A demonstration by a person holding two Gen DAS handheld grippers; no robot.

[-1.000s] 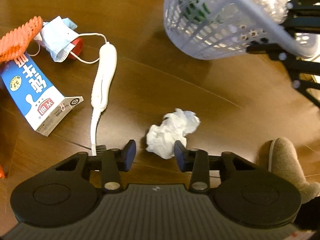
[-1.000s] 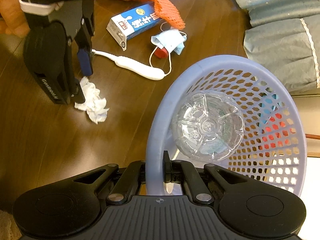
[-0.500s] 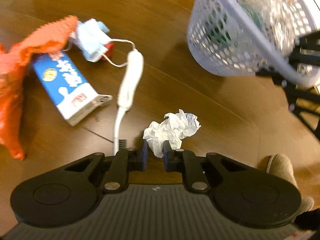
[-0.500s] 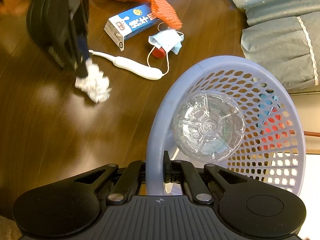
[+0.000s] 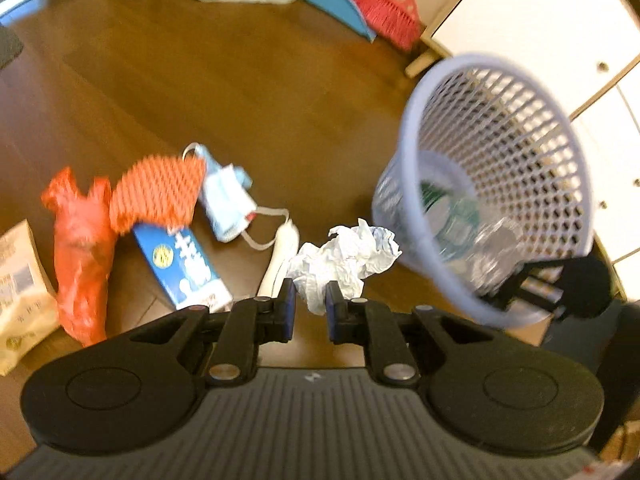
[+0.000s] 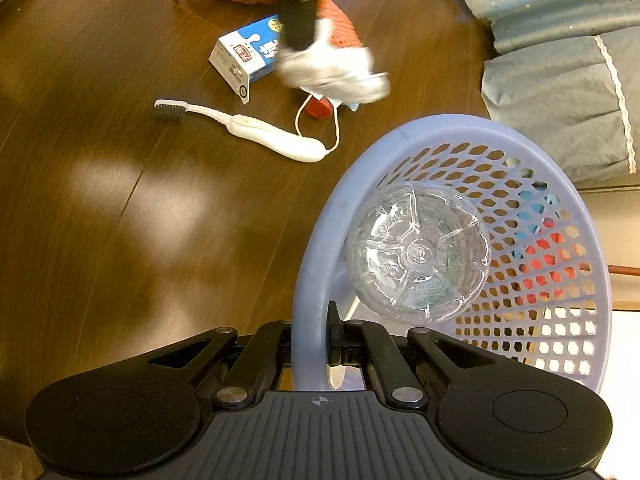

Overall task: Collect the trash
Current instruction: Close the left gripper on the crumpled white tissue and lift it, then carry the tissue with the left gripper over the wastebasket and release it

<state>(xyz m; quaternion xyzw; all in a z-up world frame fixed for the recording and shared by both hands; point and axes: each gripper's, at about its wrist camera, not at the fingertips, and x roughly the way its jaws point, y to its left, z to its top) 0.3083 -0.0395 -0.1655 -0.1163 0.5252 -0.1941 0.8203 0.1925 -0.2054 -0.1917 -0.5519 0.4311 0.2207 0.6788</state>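
My left gripper is shut on a crumpled white tissue, held up off the wooden floor just left of the basket. The lavender mesh basket is tilted toward the tissue. My right gripper is shut on the basket's near rim. Inside lies a clear plastic bottle. In the right wrist view the tissue appears blurred below the dark left gripper, above the litter. On the floor lie a white toothbrush, a blue milk carton, a face mask and orange netting.
An orange plastic bag and a paper packet lie at the left. A red broom and blue dustpan lean at the back by white cabinets. Grey-blue cushions sit beyond the basket.
My left gripper shut on the tissue, lifted it off the floor and carried it toward the basket. The right gripper kept its hold on the rim as the basket tilted.
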